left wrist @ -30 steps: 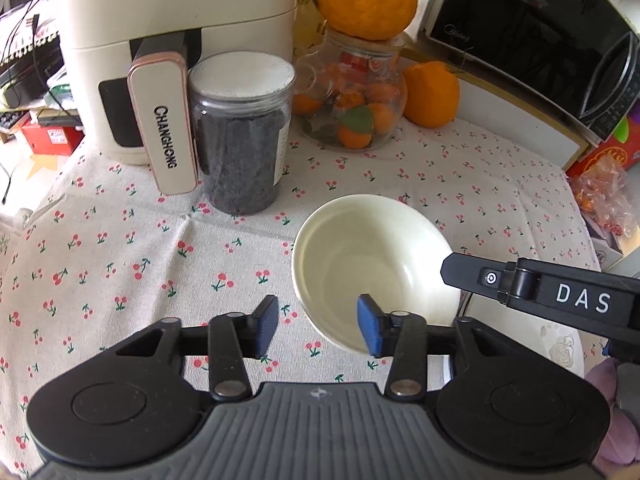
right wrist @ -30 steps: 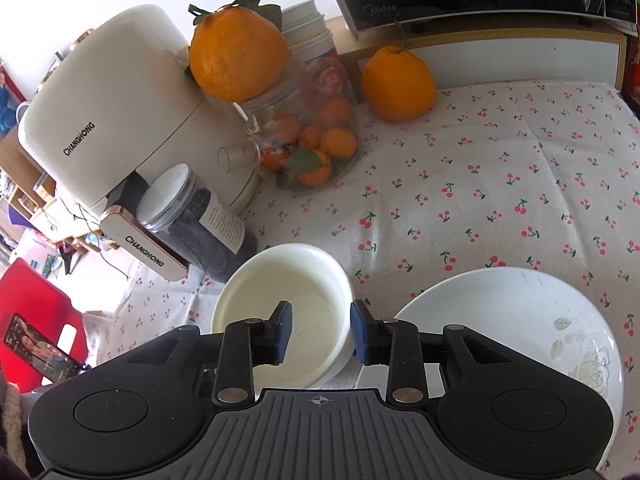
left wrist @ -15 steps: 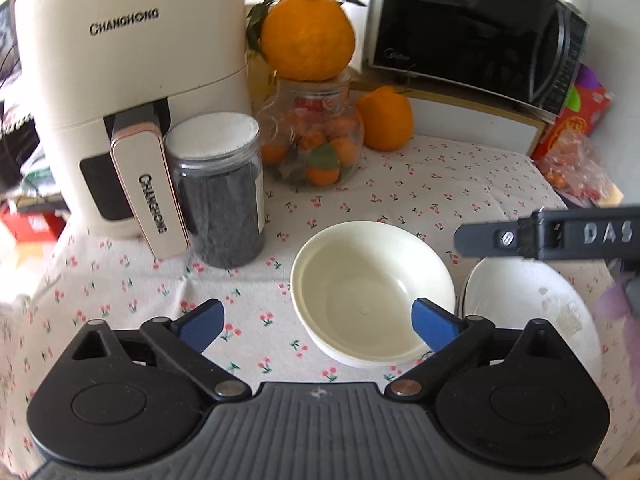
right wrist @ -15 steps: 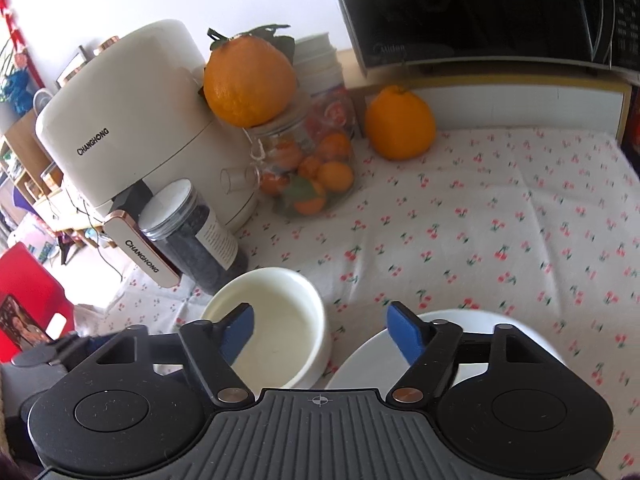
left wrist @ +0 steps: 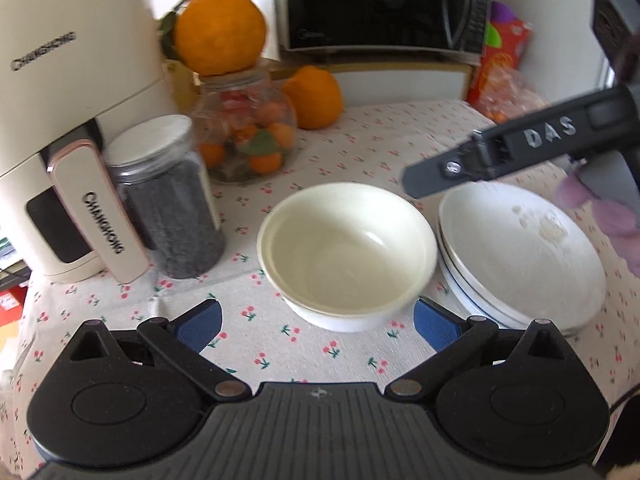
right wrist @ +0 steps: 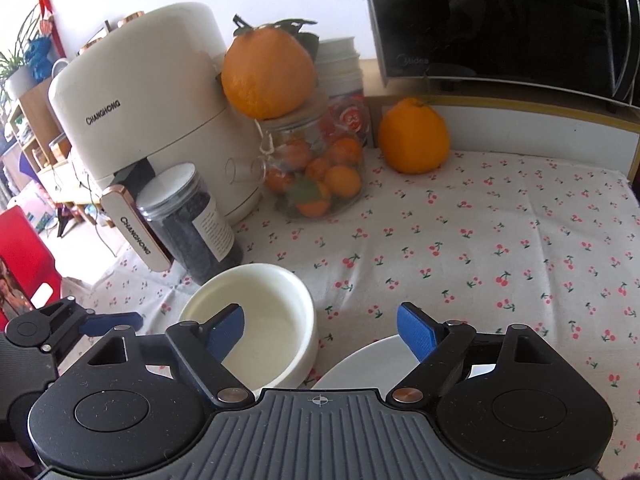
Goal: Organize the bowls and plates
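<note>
A cream bowl stands on the cherry-print tablecloth, with what looks like a second bowl nested under it. Right of it lies a stack of white plates. My left gripper is open and empty, just in front of the bowl. My right gripper is open and empty, held above the gap between the bowl and the plates. One finger of the right gripper shows above the plates in the left wrist view. The left gripper's fingers show at the left edge of the right wrist view.
A cream air fryer, a jar of dark grains and a glass jar of small oranges topped by a large orange stand behind the bowl. Another orange and a black microwave are at the back.
Both grippers opened wide, letting go of the bowl. Both then pulled back and up from it. The bowl stays beside the plates.
</note>
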Tool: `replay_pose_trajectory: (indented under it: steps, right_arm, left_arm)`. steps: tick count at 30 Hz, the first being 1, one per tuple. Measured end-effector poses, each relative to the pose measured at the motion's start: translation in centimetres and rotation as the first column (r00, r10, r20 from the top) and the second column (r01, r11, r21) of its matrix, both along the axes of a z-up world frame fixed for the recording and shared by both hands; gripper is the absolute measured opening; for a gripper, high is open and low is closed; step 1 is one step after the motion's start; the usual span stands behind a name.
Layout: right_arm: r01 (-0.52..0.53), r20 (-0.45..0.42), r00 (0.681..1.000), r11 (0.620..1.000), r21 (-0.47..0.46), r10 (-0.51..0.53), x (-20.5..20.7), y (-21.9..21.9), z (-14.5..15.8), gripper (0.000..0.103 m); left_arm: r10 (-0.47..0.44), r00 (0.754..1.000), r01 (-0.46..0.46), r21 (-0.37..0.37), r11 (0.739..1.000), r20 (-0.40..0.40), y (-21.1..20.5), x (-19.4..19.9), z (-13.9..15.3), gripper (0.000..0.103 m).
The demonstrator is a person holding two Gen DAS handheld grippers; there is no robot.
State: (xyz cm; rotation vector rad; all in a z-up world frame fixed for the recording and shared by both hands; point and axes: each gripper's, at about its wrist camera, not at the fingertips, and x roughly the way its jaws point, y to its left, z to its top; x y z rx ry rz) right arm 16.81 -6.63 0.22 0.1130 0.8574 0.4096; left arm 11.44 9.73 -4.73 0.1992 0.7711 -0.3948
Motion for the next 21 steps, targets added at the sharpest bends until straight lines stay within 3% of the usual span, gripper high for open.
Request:
replay_pose_trajectory:
  steps: [6, 21]
  right_arm:
    - [0.009, -0.014, 1.000, 1.000, 0.000, -0.009, 0.7, 0.5, -0.6, 0.085]
    - [0.000, -0.059, 0.998, 1.000, 0.018, 0.001, 2.3, 2.7, -1.9, 0.085]
  left_arm:
    - [-0.007, 1.000, 0.008, 0.039, 0.999, -0.023, -0.5, 0.4, -0.9, 0.102]
    - [-0.006, 0.997, 0.010, 0.057, 0.998, -0.072, -0.9, 0.9, -2.6, 0.102]
